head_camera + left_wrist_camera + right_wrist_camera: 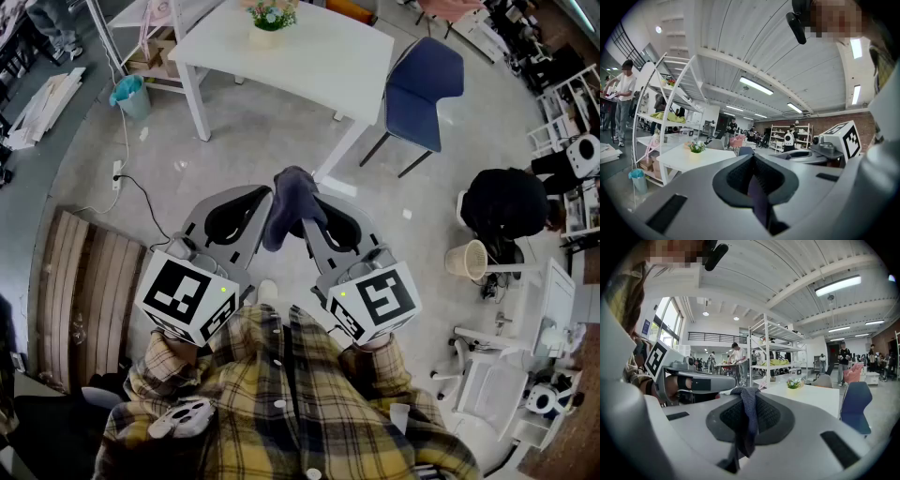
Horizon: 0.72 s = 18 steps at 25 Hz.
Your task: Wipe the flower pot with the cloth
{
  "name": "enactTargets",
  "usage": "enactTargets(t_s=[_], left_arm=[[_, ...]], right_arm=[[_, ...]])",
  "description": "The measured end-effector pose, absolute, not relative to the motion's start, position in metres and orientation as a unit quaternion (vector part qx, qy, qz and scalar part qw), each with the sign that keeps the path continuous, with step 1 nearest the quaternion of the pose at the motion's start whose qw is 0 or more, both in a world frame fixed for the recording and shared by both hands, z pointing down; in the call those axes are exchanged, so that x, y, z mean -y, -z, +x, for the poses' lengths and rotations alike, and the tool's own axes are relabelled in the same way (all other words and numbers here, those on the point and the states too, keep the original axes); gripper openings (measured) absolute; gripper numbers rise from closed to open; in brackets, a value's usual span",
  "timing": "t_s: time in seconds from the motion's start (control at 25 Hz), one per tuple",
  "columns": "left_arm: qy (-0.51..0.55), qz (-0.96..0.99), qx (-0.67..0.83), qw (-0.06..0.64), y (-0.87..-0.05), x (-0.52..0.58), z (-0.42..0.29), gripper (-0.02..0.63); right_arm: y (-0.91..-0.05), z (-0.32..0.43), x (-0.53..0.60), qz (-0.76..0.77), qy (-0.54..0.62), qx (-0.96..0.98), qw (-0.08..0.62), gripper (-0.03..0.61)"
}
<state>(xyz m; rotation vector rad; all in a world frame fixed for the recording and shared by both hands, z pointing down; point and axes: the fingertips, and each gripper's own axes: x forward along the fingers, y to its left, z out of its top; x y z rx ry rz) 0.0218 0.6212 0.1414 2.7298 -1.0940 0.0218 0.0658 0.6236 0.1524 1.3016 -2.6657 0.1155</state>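
The flower pot (267, 34), cream with small flowers, stands at the far edge of the white table (319, 61), well ahead of both grippers; it shows small in the left gripper view (696, 151) and the right gripper view (793, 385). My right gripper (307, 214) is shut on a dark blue-grey knitted cloth (289, 204), which bunches above the jaw tips and hangs down between the two grippers (748, 425). My left gripper (265, 199) is held level beside it, jaws shut with nothing gripped (752, 161). Both are held close to my chest over the floor.
A blue chair (427, 80) stands right of the table and a teal bin (131, 94) to its left. A cable and power strip (117, 173) lie on the floor, with a wooden pallet (84, 300) at left. A person in black (506, 202) and a wicker basket (466, 260) are at right.
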Motion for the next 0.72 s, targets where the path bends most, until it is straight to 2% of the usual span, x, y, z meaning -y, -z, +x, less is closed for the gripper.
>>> enactTargets(t_s=[0.72], left_arm=[[-0.007,0.914,0.396,0.087,-0.139,-0.632,0.035,0.008]], right_arm=[[-0.148,0.084,-0.634,0.421,-0.027,0.903,0.078,0.015]])
